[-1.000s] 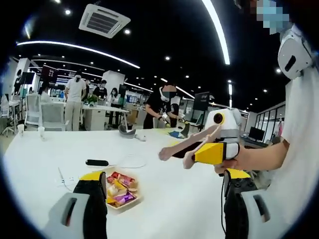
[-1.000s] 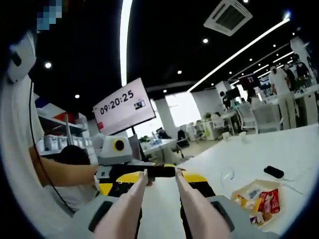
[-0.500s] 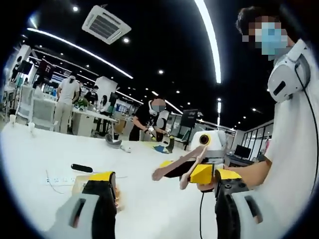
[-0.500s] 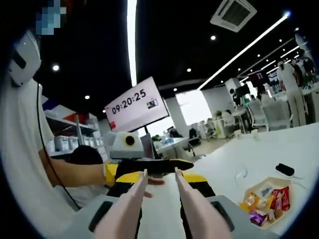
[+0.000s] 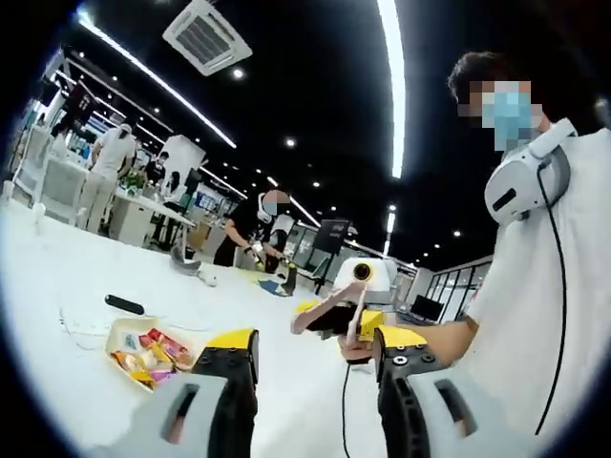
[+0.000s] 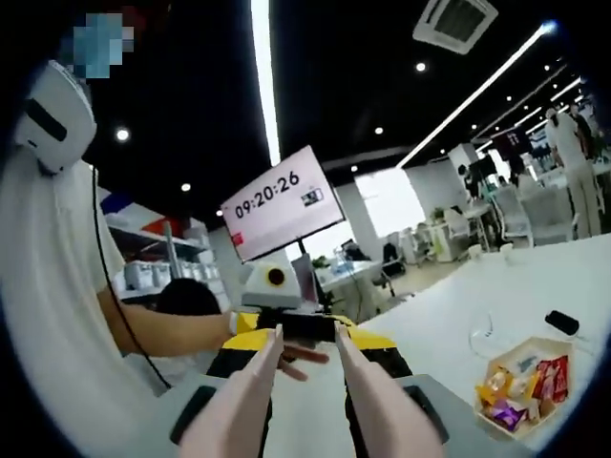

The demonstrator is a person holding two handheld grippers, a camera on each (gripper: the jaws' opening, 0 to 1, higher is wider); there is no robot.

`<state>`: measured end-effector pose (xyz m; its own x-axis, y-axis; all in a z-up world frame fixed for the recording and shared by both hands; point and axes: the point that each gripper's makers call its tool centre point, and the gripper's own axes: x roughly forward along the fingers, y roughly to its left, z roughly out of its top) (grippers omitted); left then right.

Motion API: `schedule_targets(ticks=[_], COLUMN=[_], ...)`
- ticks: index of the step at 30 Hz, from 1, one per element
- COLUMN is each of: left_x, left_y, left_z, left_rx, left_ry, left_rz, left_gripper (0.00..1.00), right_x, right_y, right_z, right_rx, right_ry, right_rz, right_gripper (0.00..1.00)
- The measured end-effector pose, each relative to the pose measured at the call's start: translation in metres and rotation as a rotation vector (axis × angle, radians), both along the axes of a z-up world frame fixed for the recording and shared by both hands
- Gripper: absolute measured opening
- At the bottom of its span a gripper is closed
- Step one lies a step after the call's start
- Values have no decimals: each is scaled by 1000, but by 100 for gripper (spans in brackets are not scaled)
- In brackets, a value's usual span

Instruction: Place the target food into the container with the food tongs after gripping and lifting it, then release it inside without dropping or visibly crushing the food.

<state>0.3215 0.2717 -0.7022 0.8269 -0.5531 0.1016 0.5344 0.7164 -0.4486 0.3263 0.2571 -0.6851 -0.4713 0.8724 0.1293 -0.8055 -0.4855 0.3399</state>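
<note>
White table point(image 5: 57, 286) with snack tray point(image 5: 143, 348) at 8 o'clock, untouched. Right gripper point(image 6: 305, 329) clamps pink tongs point(image 6: 286, 391), tips apart, holding nothing. Left gripper point(image 5: 310, 358) jaws wide, nothing held.

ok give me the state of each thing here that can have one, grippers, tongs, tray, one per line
left gripper: open, nothing between its black and yellow jaws
right gripper: shut on the pinkish food tongs
pinkish food tongs: arms apart, tips holding nothing
shallow cream tray: resting on the table, holding wrapped snacks
colourful wrapped snacks: lying in the tray, untouched
white table: bearing the tray and a black remote
black remote: lying flat beyond the tray
</note>
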Motion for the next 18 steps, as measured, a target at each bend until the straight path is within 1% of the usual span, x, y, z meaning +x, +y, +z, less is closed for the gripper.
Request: schedule_targets(ticks=[1,3,4,6,8,9,10,12,13,16,18], left_x=[0,1,0,-1,-1,-5,-4,-5,-5,-4,-3], left_y=[-1,-1,-2,-2,-5,-7,-6,-11,-12,-13,-16], left_z=[0,2,5,9,12,15,15,16,15,15,14], left_rx=[25,23,13,15,16,14,16,39,37,30,21], left_ry=[-16,-18,-26,-43,-50,-62,-58,-61,-57,-56,-50], left_rz=[8,8,-5,-12,-22,-44,-34,-42,-46,-35,-38], left_gripper=[48,45,43,38,28,27,25,25,27,37,39], right_x=[-2,-4,-5,-3,-2,-1,0,-2,-4,-8,-10], right_y=[1,3,3,4,2,1,1,-1,-2,-7,-8], right_z=[0,0,0,3,5,6,6,5,6,9,9], right_rx=[-5,-13,-14,0,14,18,16,8,10,19,19], right_ry=[-1,-11,-14,-6,9,26,36,35,30,43,47], right_rz=[17,37,44,41,50,59,60,74,82,110,126], right_gripper=[28,28,28,28,27,28,28,28,28,28,28])
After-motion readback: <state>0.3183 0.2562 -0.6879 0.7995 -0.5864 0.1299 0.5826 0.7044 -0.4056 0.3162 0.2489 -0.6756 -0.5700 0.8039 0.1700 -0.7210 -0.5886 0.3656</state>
